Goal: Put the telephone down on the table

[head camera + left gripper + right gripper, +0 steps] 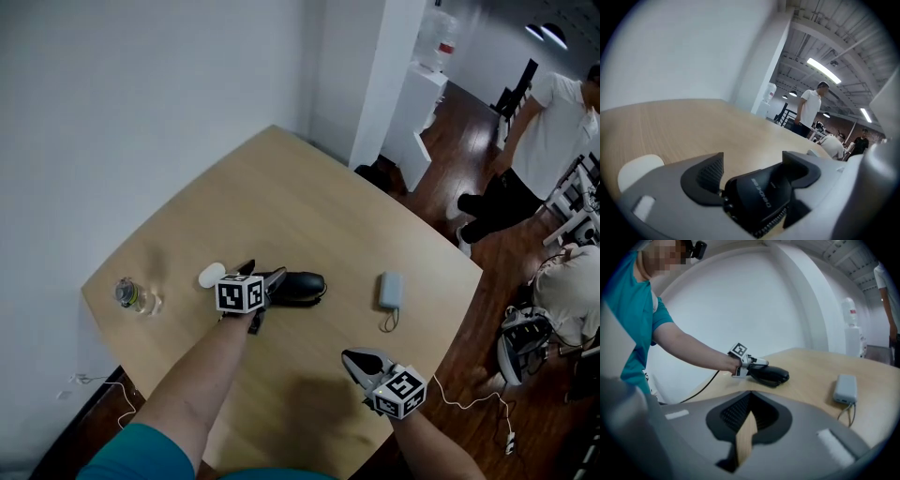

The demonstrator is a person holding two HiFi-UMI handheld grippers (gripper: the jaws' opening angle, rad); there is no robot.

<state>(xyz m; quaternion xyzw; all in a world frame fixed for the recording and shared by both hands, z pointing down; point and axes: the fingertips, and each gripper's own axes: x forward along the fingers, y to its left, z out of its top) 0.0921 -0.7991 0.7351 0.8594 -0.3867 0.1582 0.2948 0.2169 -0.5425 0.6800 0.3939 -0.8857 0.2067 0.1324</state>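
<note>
- The telephone (302, 285), black, lies on the desk (309, 216) near its middle, its far end pointing toward the power bank (391, 289).
- The left gripper (265, 279) is low over the desk at the telephone's near end. Its jaws stand wide apart with the telephone between them.
- In the left gripper view there is open space between the left jaw's pad and the telephone. The right jaw sits close against the telephone's side, and I cannot tell if it touches.
- The right gripper (354, 359) hangs near the desk's front edge, well apart from the telephone. Its jaws are together at the tips with only a thin sliver of desk showing between them, and they hold nothing.
- The power bank is grey and lies flat to the right of the telephone, apart from it, with a short cord (386, 323) looped at its near end.
- A small white oval thing (212, 275) lies just left of the left gripper.
- A clear bottle (131, 293) stands near the desk's left corner.
- A person (548, 122) in a white shirt stands on the wood floor beyond the desk.
</note>
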